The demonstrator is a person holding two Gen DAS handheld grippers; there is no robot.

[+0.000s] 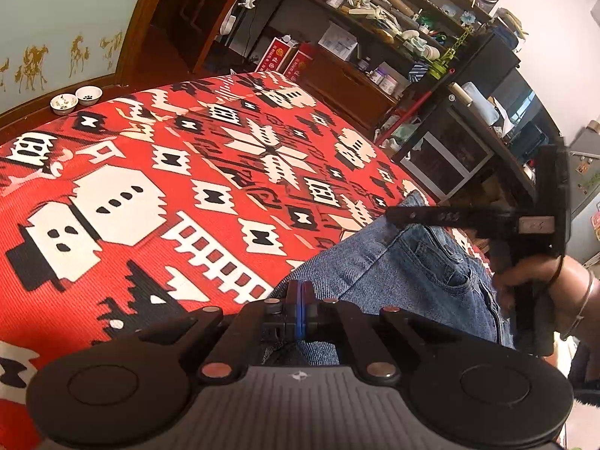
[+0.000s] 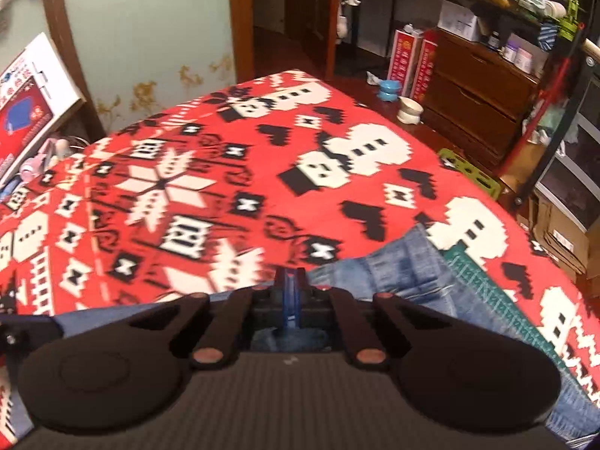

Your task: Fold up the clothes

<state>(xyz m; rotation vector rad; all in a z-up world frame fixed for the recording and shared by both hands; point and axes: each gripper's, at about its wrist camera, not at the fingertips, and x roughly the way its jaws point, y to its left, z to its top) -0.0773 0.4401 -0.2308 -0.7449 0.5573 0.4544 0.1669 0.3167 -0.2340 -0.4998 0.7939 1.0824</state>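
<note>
Both hand-held grippers, left (image 1: pixel 300 292) and right (image 2: pixel 289 279), angle down, pinched on jeans (image 1: pixel 412 262).

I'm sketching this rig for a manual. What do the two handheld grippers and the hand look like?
Both the left gripper and the right gripper are black, with round side discs, copper-coloured rivets, a ribbed grey base and blue-edged fingers. The hand wears a thin bangle.
</note>
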